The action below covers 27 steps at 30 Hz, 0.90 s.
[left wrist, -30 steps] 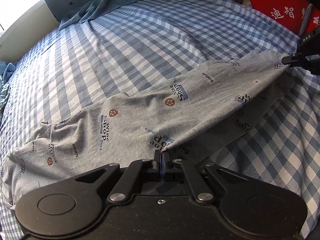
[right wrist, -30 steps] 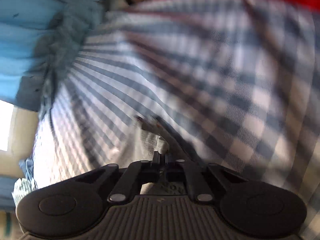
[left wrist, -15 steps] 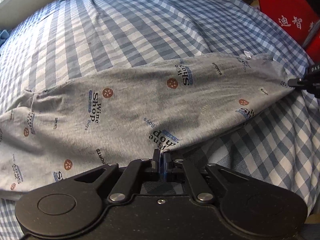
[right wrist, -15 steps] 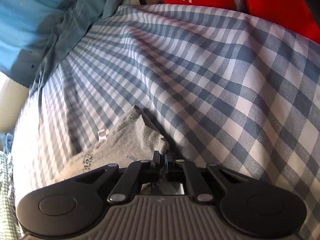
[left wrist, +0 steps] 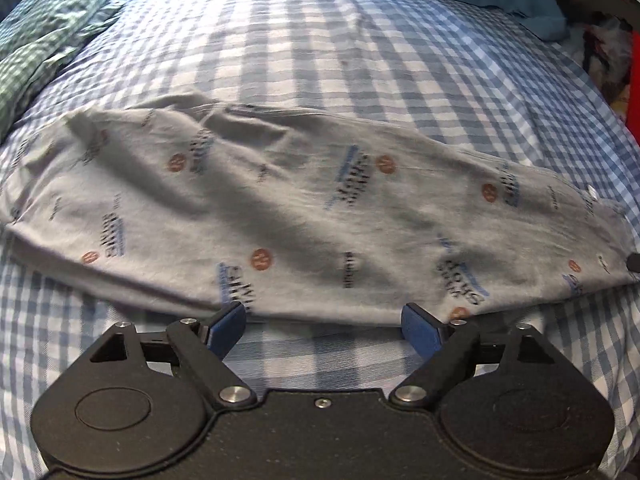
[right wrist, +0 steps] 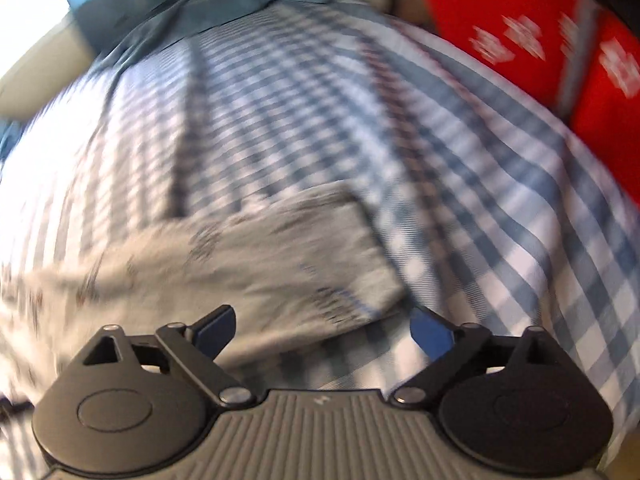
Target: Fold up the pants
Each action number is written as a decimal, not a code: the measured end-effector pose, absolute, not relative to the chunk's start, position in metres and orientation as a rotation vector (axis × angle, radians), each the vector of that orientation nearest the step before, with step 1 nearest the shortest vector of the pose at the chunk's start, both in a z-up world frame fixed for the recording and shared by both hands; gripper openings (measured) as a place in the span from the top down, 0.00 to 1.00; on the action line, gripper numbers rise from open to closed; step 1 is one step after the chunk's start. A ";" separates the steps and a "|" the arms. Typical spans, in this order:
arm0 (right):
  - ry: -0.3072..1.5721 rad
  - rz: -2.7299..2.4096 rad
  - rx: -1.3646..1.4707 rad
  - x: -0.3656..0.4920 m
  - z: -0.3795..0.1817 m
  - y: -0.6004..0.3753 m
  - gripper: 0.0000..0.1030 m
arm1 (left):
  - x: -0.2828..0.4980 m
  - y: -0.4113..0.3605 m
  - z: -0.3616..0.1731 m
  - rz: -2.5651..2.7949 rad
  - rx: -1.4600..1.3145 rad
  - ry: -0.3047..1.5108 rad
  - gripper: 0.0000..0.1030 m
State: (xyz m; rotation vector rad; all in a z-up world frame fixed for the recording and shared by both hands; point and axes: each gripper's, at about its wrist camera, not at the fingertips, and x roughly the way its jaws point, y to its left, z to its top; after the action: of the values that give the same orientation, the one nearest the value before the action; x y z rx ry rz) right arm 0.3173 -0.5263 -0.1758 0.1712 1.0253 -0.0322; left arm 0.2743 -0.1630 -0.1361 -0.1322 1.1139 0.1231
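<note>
**Soft grey pants lie flat on the bed, both my fingers apart**

The grey printed cotton pants (left wrist: 304,208) lie long and flat across the blue-and-white checked bed sheet (left wrist: 320,60). I judge them light, limp and not slippery; they will sag wherever I lift, so the hem corners and the near edge are the best holds. My left gripper (left wrist: 324,326) has its fingers wide apart just before that edge; my right gripper (right wrist: 324,326) also stands wide apart, holding nothing.

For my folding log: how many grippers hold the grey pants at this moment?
0. The left gripper and the right gripper are both open, near the pants, which lie on the checked bedsheet.
</note>
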 end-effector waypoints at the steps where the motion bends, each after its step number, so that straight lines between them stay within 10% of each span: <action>1: 1.024 -0.010 0.133 0.315 -0.174 -0.511 0.02 | 0.270 -0.145 -0.135 0.165 -0.145 1.115 0.11; 27: 1.041 0.280 -0.105 0.305 -0.168 -0.167 0.00 | 0.289 0.229 -0.143 0.477 -0.436 0.903 0.11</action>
State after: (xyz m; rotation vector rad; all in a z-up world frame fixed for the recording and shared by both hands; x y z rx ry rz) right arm 0.3045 -0.1665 -0.1677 -0.1054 1.0406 0.2797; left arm 0.2886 0.2292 -0.1432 -0.4358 0.9026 0.4768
